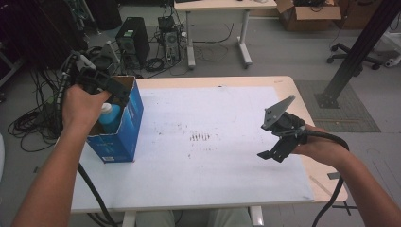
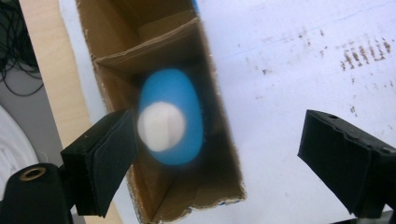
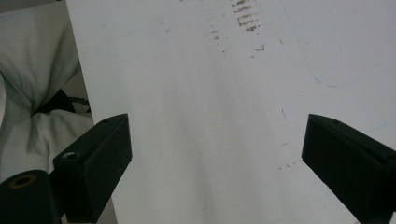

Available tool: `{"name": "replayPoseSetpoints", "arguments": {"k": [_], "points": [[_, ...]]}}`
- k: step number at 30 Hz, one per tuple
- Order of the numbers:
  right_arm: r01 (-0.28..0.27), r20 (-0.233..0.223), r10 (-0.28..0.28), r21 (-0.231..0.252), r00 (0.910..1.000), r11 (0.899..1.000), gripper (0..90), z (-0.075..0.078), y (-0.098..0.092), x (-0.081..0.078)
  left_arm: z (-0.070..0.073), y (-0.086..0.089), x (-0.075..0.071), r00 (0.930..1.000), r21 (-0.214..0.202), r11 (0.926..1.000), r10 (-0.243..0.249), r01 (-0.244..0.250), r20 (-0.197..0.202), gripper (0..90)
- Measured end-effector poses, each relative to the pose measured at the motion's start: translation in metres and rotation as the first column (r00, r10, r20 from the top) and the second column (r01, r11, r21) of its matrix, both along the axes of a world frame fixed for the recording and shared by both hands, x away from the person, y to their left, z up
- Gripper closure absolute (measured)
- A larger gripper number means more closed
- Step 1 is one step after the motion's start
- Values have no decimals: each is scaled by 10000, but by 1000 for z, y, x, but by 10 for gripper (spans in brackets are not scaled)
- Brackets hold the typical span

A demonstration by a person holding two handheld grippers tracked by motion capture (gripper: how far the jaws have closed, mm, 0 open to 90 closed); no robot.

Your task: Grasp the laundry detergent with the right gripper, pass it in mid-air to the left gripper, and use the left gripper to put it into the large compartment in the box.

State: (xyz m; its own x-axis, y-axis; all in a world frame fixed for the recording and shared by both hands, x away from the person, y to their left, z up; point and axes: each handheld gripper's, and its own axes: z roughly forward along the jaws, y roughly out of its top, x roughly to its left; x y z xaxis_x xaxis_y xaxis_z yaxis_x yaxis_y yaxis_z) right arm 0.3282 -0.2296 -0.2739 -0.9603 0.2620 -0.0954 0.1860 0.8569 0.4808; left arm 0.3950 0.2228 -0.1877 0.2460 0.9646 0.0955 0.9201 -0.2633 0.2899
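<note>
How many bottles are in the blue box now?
1. A blue bottle with a white cap stands in the near compartment of the blue box, below the open left tool. The far compartment looks empty, though its bottom is partly hidden.

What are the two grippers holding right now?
Nothing. The left gripper hangs open above the blue bottle in the blue box; the right gripper is open too.

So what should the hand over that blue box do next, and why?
Probably lift the left gripper clear of the blue box. Its fingers stand wide apart above the blue bottle, which sits upright inside the box untouched, so the placing looks done.
</note>
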Motion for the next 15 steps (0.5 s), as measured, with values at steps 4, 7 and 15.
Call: {"name": "replayPoseSetpoints", "arguments": {"k": [4,7,15], "points": [[39,-23,-39,-28,10000,10000,79,0,-1,0,4,-9,-4,9993,21,9993,-366,366,44,110],[73,-49,-73,-19,10000,10000,78,0,-1,0,8,-17,-8,9972,-5,9973,-729,729,176,110],[78,-30,-78,-27,10000,10000,78,0,0,0,12,-38,-13,9882,-26,9886,-1502,1503,291,88]]}}
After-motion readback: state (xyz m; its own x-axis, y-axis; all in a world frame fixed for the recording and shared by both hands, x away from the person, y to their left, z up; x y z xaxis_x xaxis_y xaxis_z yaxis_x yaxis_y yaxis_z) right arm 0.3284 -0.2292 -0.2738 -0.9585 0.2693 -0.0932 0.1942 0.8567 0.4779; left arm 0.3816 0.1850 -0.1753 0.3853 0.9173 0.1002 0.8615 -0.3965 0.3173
